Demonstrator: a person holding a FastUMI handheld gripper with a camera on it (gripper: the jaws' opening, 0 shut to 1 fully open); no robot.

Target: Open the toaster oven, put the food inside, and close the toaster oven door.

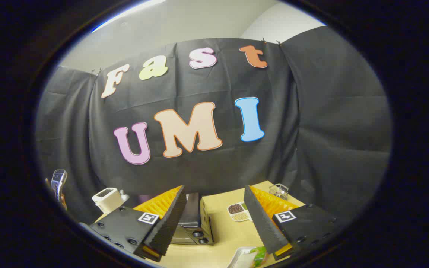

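My gripper point(214, 197) is held high above the wooden table point(223, 232), open, with a wide gap and nothing between its two orange-and-black fingers point(169, 216). The toaster oven point(194, 223), dark and silver with knobs on its front, stands on the table below, just inside the left finger; whether its door is open I cannot tell. A white plate with green food point(251, 257) lies at the table's near edge, close to the right finger.
A white divided dish of grains point(238, 212) sits on the table beyond the fingers. A small wire basket point(279, 190) stands at the far right corner. A white appliance point(108, 199) is at the far left, and a phone-like object point(59, 182) hangs further left.
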